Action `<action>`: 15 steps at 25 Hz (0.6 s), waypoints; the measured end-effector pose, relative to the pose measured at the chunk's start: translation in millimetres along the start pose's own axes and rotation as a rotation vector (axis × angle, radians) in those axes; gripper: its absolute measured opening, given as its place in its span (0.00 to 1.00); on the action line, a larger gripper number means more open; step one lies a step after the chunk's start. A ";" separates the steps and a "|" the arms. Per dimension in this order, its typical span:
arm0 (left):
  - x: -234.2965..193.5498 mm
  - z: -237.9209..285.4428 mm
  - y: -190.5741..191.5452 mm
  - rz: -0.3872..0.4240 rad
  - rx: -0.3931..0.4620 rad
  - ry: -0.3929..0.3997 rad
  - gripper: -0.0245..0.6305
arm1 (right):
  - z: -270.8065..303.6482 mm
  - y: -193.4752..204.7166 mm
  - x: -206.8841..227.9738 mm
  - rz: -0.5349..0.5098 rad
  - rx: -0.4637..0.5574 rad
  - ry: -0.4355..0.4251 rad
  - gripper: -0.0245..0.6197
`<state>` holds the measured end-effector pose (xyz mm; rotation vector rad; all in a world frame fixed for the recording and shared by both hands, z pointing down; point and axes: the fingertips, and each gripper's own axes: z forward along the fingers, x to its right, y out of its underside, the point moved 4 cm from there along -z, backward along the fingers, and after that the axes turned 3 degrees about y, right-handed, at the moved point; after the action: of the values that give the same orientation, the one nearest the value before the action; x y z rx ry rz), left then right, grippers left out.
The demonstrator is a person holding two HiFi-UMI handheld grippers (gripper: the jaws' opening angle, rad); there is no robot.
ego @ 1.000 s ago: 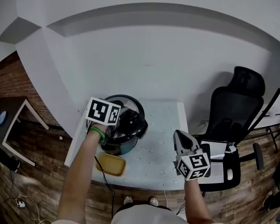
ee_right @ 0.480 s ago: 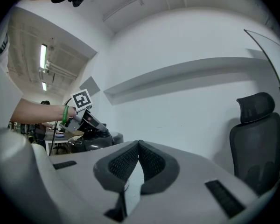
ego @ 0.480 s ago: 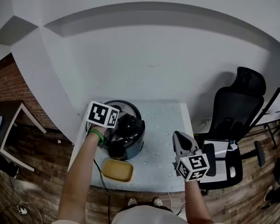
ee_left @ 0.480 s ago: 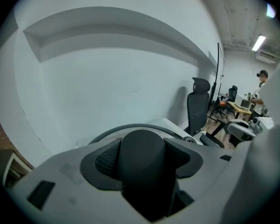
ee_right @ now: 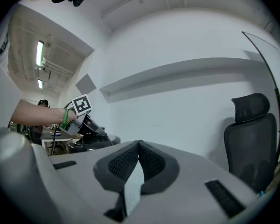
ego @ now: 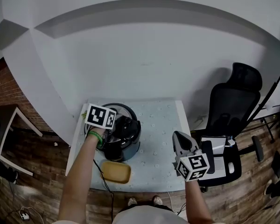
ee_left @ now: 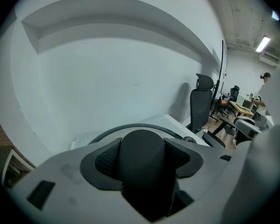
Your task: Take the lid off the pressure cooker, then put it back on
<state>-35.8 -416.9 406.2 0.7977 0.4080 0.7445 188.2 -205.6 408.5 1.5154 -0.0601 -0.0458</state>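
One black lid knob [ee_left: 142,155] sits clamped between the left gripper's [ego: 122,125] fingers [ee_left: 105,160]. The lid [ego: 130,110] below them has sunk closer onto the pressure cooker [ego: 123,148] than a second ago. Far right of those fingers, the right gripper [ego: 179,139] hovers at the tabletop [ego: 163,125] edge, its fingers [ee_right: 126,160] together and empty.

Office-type workspace: black swivel chair [ego: 231,111] beside white table [ego: 163,125], further desks [ee_left: 242,107] behind, ceiling strip light [ee_left: 262,44], wood-plank floor [ego: 37,167], brick wall [ego: 2,85]

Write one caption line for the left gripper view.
Left hand-held gripper closed on the black knob of the pressure cooker lid.
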 end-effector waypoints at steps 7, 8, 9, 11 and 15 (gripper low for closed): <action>-3.3 8.6 7.9 -0.019 -0.018 -0.023 0.46 | 2.3 4.0 5.4 0.004 -0.011 -0.005 0.04; -4.1 9.1 9.5 -0.029 -0.016 -0.020 0.46 | 2.7 4.9 5.7 0.005 -0.014 -0.007 0.04; -5.0 9.5 10.9 -0.039 -0.013 -0.017 0.46 | 3.3 6.0 5.7 0.005 -0.016 -0.009 0.04; -6.2 10.0 12.7 -0.053 -0.007 -0.011 0.46 | 5.2 8.2 5.3 0.006 -0.023 -0.014 0.04; -6.6 11.2 12.3 -0.050 0.004 -0.010 0.46 | 10.4 12.1 3.6 0.007 -0.034 -0.027 0.04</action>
<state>-39.1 -421.4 423.2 0.7920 0.4198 0.6930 191.0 -215.5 421.2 1.4809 -0.0853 -0.0613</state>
